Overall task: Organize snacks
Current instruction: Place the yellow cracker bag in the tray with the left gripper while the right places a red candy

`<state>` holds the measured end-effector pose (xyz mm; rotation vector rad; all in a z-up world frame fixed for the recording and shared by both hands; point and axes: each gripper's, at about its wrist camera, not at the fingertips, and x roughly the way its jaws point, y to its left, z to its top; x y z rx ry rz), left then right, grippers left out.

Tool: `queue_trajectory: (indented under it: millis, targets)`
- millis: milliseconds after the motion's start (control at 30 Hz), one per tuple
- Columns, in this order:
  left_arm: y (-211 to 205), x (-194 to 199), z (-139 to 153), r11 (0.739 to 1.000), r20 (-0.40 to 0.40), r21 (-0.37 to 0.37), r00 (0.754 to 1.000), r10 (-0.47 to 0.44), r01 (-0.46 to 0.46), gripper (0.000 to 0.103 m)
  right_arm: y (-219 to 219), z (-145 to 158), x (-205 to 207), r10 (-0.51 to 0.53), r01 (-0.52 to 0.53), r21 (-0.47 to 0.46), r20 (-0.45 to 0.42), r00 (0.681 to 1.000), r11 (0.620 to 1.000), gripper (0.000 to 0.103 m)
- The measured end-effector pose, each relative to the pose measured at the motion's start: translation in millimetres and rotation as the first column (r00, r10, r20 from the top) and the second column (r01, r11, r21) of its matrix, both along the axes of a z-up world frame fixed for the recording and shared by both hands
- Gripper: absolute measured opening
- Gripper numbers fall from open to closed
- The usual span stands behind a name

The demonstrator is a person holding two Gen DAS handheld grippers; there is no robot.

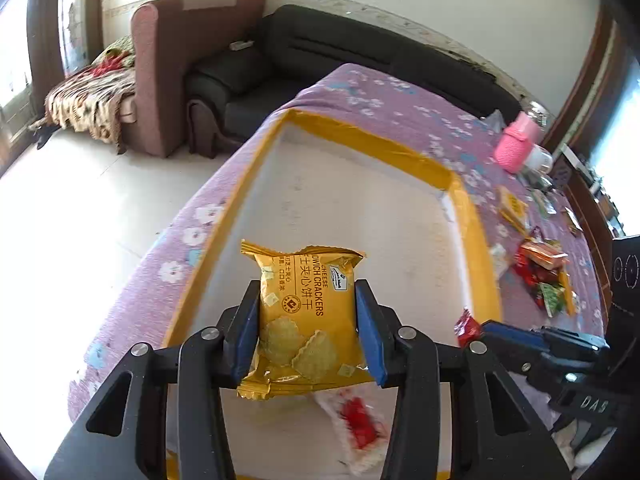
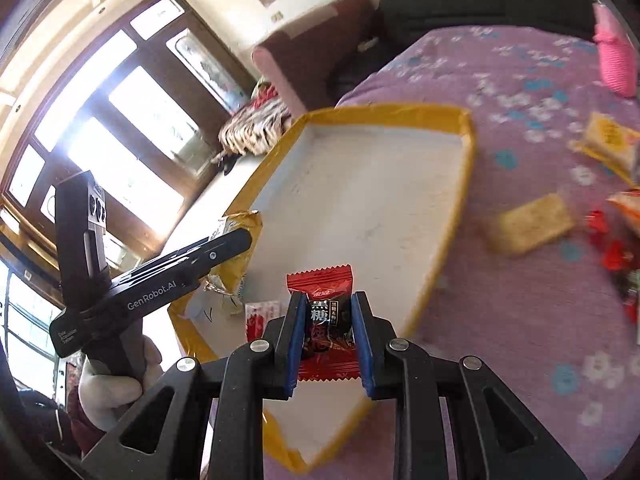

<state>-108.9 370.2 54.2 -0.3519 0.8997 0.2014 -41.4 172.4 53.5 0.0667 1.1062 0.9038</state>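
From the left wrist camera, the left gripper (image 1: 308, 328) is squeezing a yellow cracker packet (image 1: 306, 316) between its blue pads, jaws closed in to the packet's width, and holding it up over the near part of the white tray (image 1: 468, 216) with the yellow rim. Under the packet, a white and red sachet (image 1: 356, 424) is lying on the tray floor. Off to the right, the right gripper (image 1: 480, 330) is poking into view with a red wrapper at its tip, close to the tray's right rim. More loose snacks (image 1: 540, 272) are sitting scattered on the purple flowered cloth (image 1: 360, 92) beyond that rim, near a pink bottle (image 1: 516, 144).

From the right wrist camera, the right gripper (image 2: 329, 340) is pinching a red and black candy (image 2: 326, 320), jaws nearly shut on its narrow middle, hanging above the tray's near corner (image 2: 460, 208). The left gripper (image 2: 224, 248) is reaching in from the left with the gold packet (image 2: 236, 256) at its end. A tan biscuit pack (image 2: 528, 228) is lying on the cloth just outside the tray.

What worries me is that both tools are crowding the same end of the tray; they could knock together. The candy is hanging near the rim, so a release here might land it on the edge or the cloth. The slick cracker packet, gripped only by its sides, could slip early or drop onto the sachet.
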Motion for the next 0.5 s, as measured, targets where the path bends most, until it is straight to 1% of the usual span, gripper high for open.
queue_trajectory:
  millis: [100,167,233,267,333,400,500]
  targets:
    - [11.9,2.3,-9.8,1.000,-0.012,-0.024,1.000,0.018,-0.019,0.043,24.7,-13.5,2.0,0.018,-0.018,-0.032,-0.017,1.000,0.999,0.023]
    - [16.8,1.3,-13.7,0.998,-0.006,-0.056,1.000,0.014,-0.014,0.043,34.1,-20.0,1.7,0.022,-0.023,-0.041,-0.026,0.999,0.999,0.023]
    - [18.5,1.7,-13.7,0.999,0.002,-0.052,1.000,0.008,-0.008,0.044,39.0,-24.3,1.5,0.025,-0.026,-0.044,-0.032,0.999,0.999,0.024]
    - [19.2,2.0,-13.2,0.999,0.006,-0.047,1.000,0.008,-0.007,0.044,39.9,-24.5,1.2,0.024,-0.026,-0.044,-0.030,0.999,0.999,0.026]
    - [20.9,4.0,-11.5,0.999,0.014,-0.054,1.000,0.009,-0.008,0.047,39.6,-22.5,0.4,0.020,-0.021,-0.043,-0.020,1.000,0.999,0.026]
    - [22.1,6.9,-10.2,0.997,0.020,-0.077,1.000,0.010,-0.008,0.051,35.5,-19.8,-1.1,0.015,-0.016,-0.032,-0.020,1.000,0.999,0.026]
    - [20.2,5.5,-6.3,0.994,0.035,-0.106,0.999,0.018,-0.015,0.052,24.4,-14.6,-8.0,0.009,-0.009,-0.020,-0.012,1.000,1.000,0.028]
